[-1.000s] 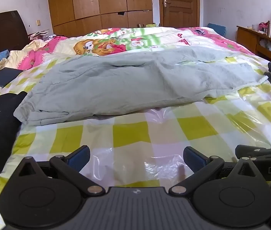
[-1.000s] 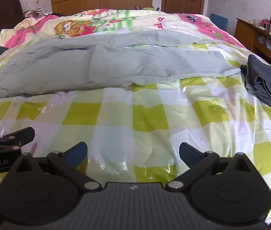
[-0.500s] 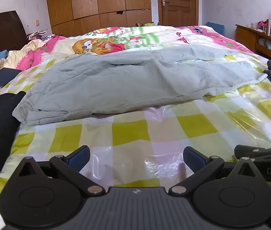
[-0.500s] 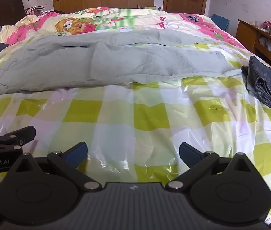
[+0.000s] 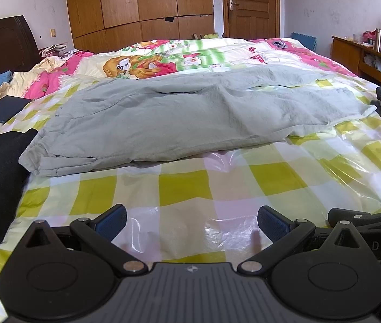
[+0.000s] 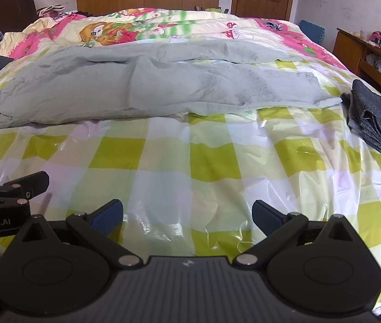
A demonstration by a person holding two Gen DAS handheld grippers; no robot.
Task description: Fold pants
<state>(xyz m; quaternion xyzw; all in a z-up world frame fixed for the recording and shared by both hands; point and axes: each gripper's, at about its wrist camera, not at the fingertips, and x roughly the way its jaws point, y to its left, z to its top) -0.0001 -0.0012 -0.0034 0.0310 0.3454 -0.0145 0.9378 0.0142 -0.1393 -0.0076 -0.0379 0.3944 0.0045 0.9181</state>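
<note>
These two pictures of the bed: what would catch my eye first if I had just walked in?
Most likely the grey-green pants, spread lengthwise across the middle of the bed on a shiny yellow-checked plastic sheet. Behind them lies a bright pink and green cartoon quilt. Near the bottom edge of each view sit the black left gripper and right gripper, jaws wide open and holding nothing, short of the pants.
</note>
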